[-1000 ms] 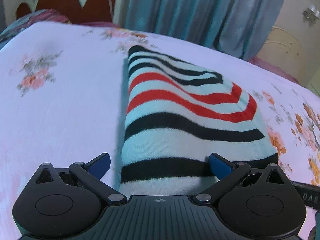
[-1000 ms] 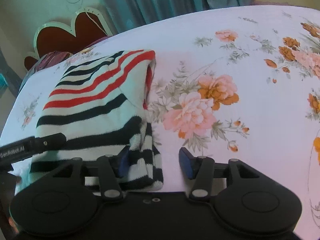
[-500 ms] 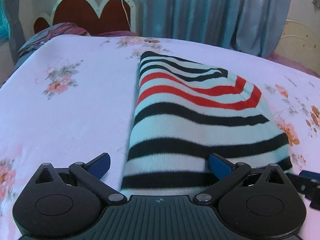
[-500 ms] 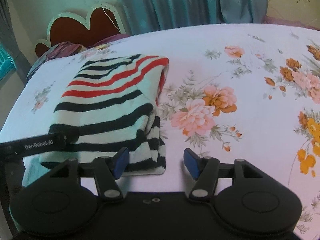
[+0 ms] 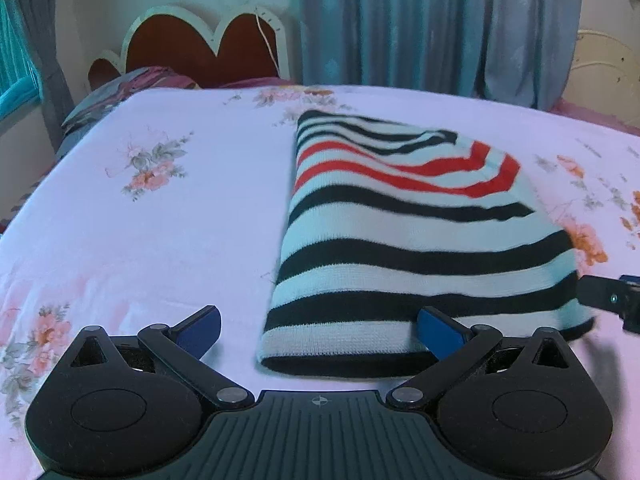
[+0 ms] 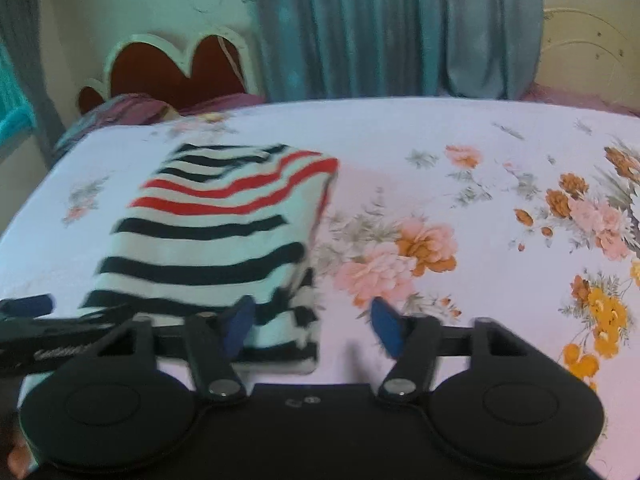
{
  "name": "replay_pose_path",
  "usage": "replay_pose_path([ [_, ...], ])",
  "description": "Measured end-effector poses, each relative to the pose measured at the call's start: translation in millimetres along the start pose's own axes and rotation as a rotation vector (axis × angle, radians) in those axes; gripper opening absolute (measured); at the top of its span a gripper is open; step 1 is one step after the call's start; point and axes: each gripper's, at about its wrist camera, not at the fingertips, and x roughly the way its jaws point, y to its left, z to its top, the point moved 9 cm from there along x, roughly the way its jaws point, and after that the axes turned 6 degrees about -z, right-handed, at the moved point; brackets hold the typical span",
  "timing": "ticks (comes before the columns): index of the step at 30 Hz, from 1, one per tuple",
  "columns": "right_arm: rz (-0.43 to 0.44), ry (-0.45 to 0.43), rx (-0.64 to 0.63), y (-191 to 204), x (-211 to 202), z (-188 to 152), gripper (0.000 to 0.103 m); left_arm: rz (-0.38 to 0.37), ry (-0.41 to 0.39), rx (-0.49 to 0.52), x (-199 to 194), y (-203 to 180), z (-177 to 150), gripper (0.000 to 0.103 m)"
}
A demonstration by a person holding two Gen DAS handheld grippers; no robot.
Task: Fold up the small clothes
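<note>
A folded striped garment (image 5: 404,232), pale blue with black and red stripes, lies flat on the floral bed sheet (image 5: 160,232). My left gripper (image 5: 320,330) is open and empty, raised just before the garment's near edge, blue pads apart. In the right wrist view the garment (image 6: 208,232) lies at left. My right gripper (image 6: 312,326) is open and empty over its near right corner. The right gripper's tip (image 5: 612,300) shows at the left view's right edge; the left gripper's finger (image 6: 28,306) shows at the right view's left edge.
A red scalloped headboard (image 5: 204,46) and a dark pillow (image 5: 120,92) stand at the bed's far left. Blue-grey curtains (image 5: 436,24) hang behind the bed. The sheet's left edge (image 5: 16,216) drops off.
Both grippers have pulled back and risen away from the garment, both staying open. The garment lies still, and more of the bed and room comes into view.
</note>
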Motion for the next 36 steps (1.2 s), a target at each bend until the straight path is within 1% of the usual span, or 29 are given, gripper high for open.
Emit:
replay_pose_path([
  [1,-0.003,0.016,0.013,-2.0,7.5,-1.0,0.037,-0.002,0.013,-0.005,5.0,0.1,-1.9,0.103],
  [3,-0.014,0.048,0.012,-4.1,20.7,-6.8,0.036,-0.009,0.02,-0.012,10.4,0.2,-4.2,0.103],
  [6,-0.067,0.052,-0.032,-9.1,30.2,-15.8,0.038,-0.025,0.025,-0.009,11.8,0.6,-4.6,0.103],
  [7,-0.084,0.054,-0.037,-11.3,31.3,-17.8,0.034,-0.025,0.028,-0.011,10.8,1.3,-4.9,0.103],
  [8,-0.121,0.085,-0.058,-14.5,35.9,-22.7,0.031,-0.024,0.027,-0.012,10.2,1.5,-4.7,0.103],
  [9,-0.122,0.126,-0.067,-17.2,42.1,-31.5,0.03,-0.028,0.027,-0.011,9.4,1.6,-4.7,0.103],
  [10,-0.117,0.103,-0.059,-19.3,39.0,-32.3,0.031,-0.033,0.031,-0.01,9.2,1.4,-5.1,0.103],
  [11,-0.11,0.104,-0.039,-20.0,35.8,-33.0,0.032,-0.035,0.036,-0.013,9.3,0.9,-5.8,0.103],
  [12,-0.096,0.092,-0.018,-19.3,31.6,-32.0,0.035,-0.037,0.042,-0.021,9.7,1.4,-6.2,0.103],
  [13,-0.093,0.075,-0.007,-18.7,27.4,-30.6,0.041,-0.039,0.05,-0.032,10.0,1.7,-6.4,0.103],
  [15,-0.111,0.032,0.022,-21.6,16.6,-26.5,0.048,-0.043,0.055,-0.039,10.3,1.9,-6.3,0.103],
  [17,-0.083,-0.028,0.071,-24.0,2.7,-18.2,0.048,-0.038,0.051,-0.028,10.3,0.7,-7.0,0.103],
  [18,-0.059,-0.059,0.076,-21.2,-3.9,-11.5,0.051,-0.034,0.049,-0.02,10.7,0.1,-7.2,0.103],
  [19,-0.055,-0.074,0.052,-15.3,-7.2,-7.1,0.054,-0.03,0.048,-0.016,10.8,-0.4,-7.4,0.103],
  [21,-0.053,-0.064,-0.01,-2.8,-2.6,-3.6,0.055,-0.023,0.053,-0.019,12.1,-1.1,-7.2,0.103],
  [23,-0.092,-0.004,-0.058,0.9,12.8,-9.9,0.054,-0.021,0.06,-0.026,12.9,-1.8,-7.4,0.103],
  [25,-0.109,0.022,-0.035,-5.7,19.0,-14.4,0.054,-0.021,0.064,-0.025,12.9,-2.6,-7.7,0.103],
  [27,-0.08,0.013,0.007,-9.1,11.2,-13.2,0.055,-0.03,0.072,-0.028,12.1,-2.1,-8.2,0.103],
  [28,-0.071,0.005,0.012,-9.4,5.8,-13.3,0.058,-0.036,0.077,-0.032,11.3,-2.0,-8.6,0.103],
  [30,-0.065,-0.01,0.006,-9.8,-5.4,-13.3,0.061,-0.045,0.084,-0.041,7.9,-2.2,-9.1,0.103],
  [32,-0.046,-0.019,0.0,-9.1,-16.4,-14.7,0.061,-0.05,0.079,-0.042,0.3,-3.8,-9.9,0.103],
  [34,-0.034,-0.018,-0.002,-9.9,-25.9,-16.7,0.068,-0.056,0.069,-0.033,-11.0,-7.0,-10.6,0.103],
  [35,-0.025,-0.012,-0.003,-10.0,-31.0,-18.6,0.076,-0.057,0.057,-0.024,-19.4,-8.5,-10.4,0.103],
  [36,-0.01,-0.006,-0.007,-8.7,-38.4,-20.6,0.076,-0.056,0.044,-0.015,-29.0,-10.0,-10.6,0.103],
])
